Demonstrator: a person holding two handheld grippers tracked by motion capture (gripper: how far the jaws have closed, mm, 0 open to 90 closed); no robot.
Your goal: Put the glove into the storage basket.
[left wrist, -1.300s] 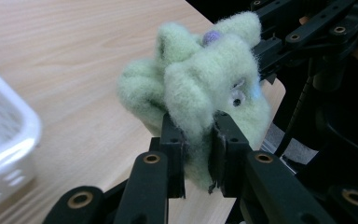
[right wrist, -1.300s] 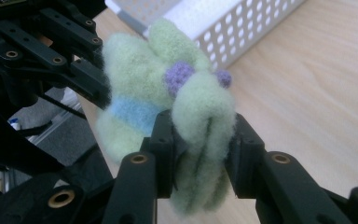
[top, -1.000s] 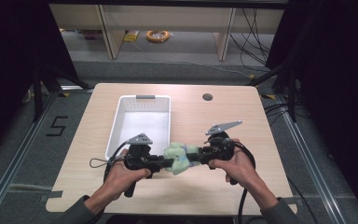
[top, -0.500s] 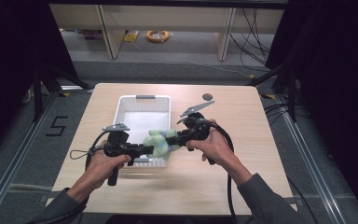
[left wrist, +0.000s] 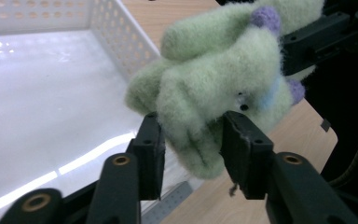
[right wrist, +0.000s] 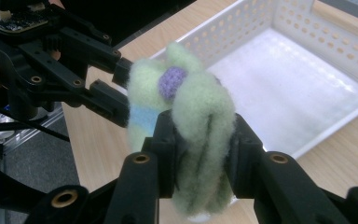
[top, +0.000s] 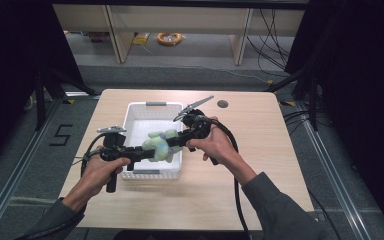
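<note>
item count, as seen from the high view:

- tables: one, light wood table [top: 260,165].
- baskets: one, white perforated basket [top: 155,106], left of centre on the table.
- soft toys: one, pale green plush toy [top: 159,146], over the basket's near right part.
- grippers: two; left gripper [top: 139,152] at the near left, right gripper [top: 172,142] just right of the toy.
- hands: two, one per gripper.
- round holes in the table top: one, dark hole [top: 222,104] at the far right.
</note>
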